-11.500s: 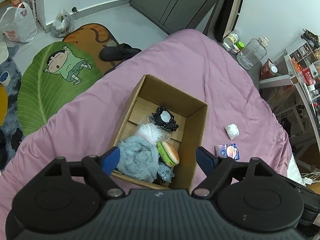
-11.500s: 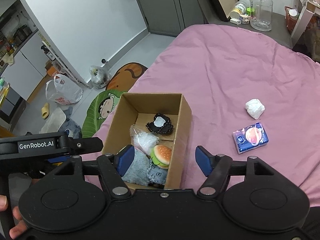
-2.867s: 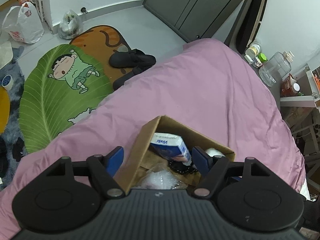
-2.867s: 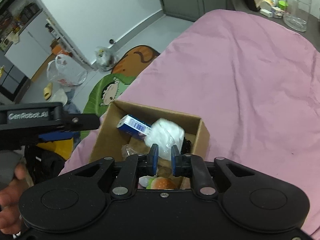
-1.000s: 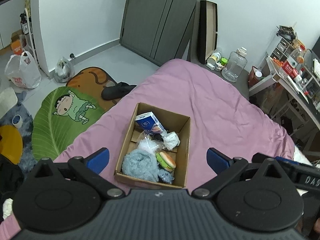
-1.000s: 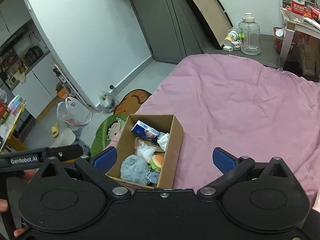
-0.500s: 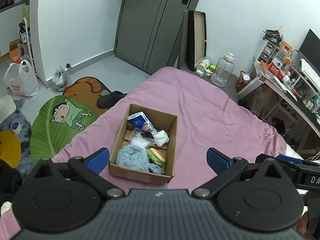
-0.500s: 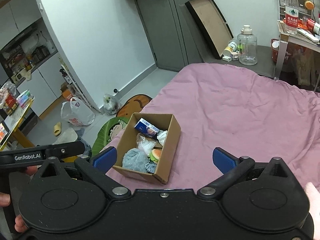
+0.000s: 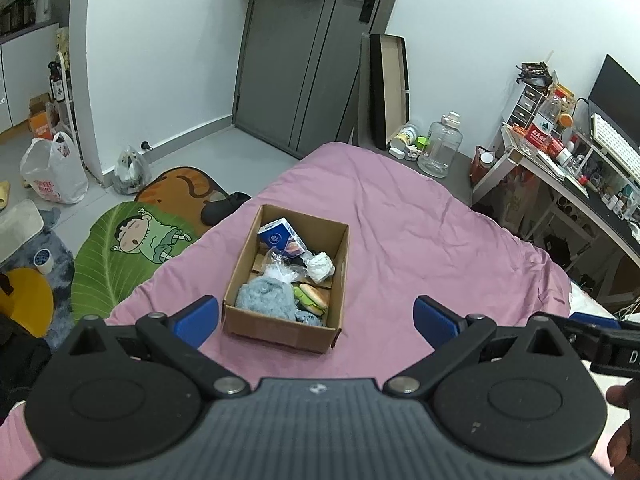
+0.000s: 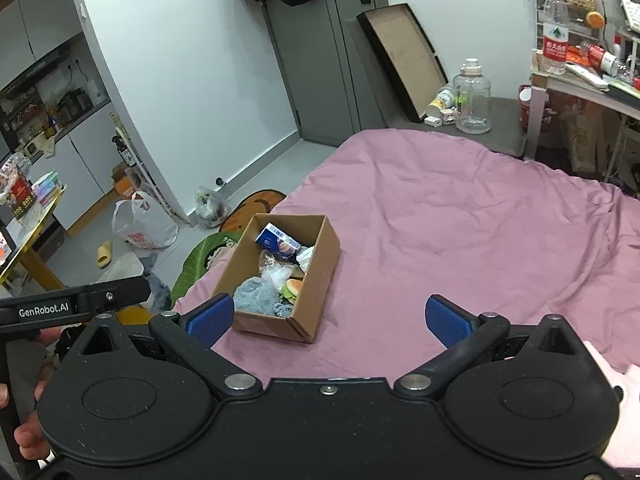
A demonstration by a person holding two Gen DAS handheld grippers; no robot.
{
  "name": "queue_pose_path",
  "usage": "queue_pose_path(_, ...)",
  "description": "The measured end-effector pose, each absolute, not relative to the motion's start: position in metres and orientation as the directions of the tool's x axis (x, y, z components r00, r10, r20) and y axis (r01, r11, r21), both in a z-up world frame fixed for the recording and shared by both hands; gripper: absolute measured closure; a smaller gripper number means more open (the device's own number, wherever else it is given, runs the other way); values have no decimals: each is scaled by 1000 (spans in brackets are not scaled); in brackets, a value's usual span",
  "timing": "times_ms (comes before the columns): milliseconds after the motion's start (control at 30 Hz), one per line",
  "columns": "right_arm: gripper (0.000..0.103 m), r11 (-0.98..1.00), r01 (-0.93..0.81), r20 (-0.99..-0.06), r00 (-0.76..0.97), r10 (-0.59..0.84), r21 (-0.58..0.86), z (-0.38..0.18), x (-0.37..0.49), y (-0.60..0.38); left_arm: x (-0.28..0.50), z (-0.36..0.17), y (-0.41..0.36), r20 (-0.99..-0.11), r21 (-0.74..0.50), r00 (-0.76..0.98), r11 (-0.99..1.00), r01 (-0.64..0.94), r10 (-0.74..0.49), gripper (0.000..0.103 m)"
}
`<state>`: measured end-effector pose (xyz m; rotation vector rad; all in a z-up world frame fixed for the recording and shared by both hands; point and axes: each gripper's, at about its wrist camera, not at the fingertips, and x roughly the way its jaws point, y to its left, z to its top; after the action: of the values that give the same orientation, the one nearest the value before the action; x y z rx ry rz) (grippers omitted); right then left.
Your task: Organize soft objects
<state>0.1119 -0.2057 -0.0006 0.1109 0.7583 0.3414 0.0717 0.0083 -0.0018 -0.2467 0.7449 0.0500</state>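
1. Since half a second ago both grippers have pulled further back and up, so the cardboard box (image 9: 285,276) looks smaller and more of the room shows; the door (image 9: 304,52) handle and the clothes hung above it are now in the frame.
2. The left gripper (image 9: 316,316) fills the bottom of the left wrist view. Its jaws are spread wide with nothing between them but bed and box.
3. The right gripper (image 10: 328,318) fills the bottom of the right wrist view. Its jaws are likewise released and hold nothing.
4. The box sits open on a pink bed (image 9: 420,240), in the centre of the left view and centre-left of the right view, near the bed's left edge.
5. Inside the box, at the near end, lies a fluffy blue-grey toy (image 9: 264,300), with a burger toy (image 9: 314,296) just to its right.
6. Above these in the frame is a crinkled clear plastic bag (image 9: 278,270), and to its right a white crumpled wad (image 9: 320,266).
7. At the far end, a blue and white packet (image 9: 280,236) leans tilted against the box wall.
8. On the floor, left of the bed, is a green leaf-shaped rug (image 9: 132,248) with a cartoon child on it.
9. A clear water jug (image 9: 442,146) stands on the floor beyond the bed, upper right of centre.
10. A cluttered desk (image 9: 560,172) runs along the right edge.
11. In the right view, part of a hand (image 10: 24,432) shows at the lower left edge, holding the other gripper's handle.
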Motion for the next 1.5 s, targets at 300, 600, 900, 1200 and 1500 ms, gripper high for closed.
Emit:
queue_pose_path(300, 0, 937, -267, -631, 693, 349, 224, 0, 84, -217, 46, 0, -2, -657, -192, 753, 973, -131, -28, 0)
queue_pose_path(600, 0, 934, -273, -629, 691, 356, 229, -6, 68, -222, 29, 1, -9, -647, -174, 762, 978, -117, -24, 0)
queue_pose_path(900, 0, 933, -276, -616, 701, 360, 232, -3, 58, -223, 19, 1, -13, -648, -169, 762, 979, -112, -25, 0)
queue_pose_path(1200, 0, 929, -288, -612, 698, 370, 233, -2, 52, -224, 12, 4, -16, -642, -167, 766, 981, -102, -29, 0)
queue_pose_path(1500, 0, 928, -293, -612, 698, 372, 229, -1, 49, -223, 6, 7, -20, -638, -160, 769, 982, -96, -28, 0)
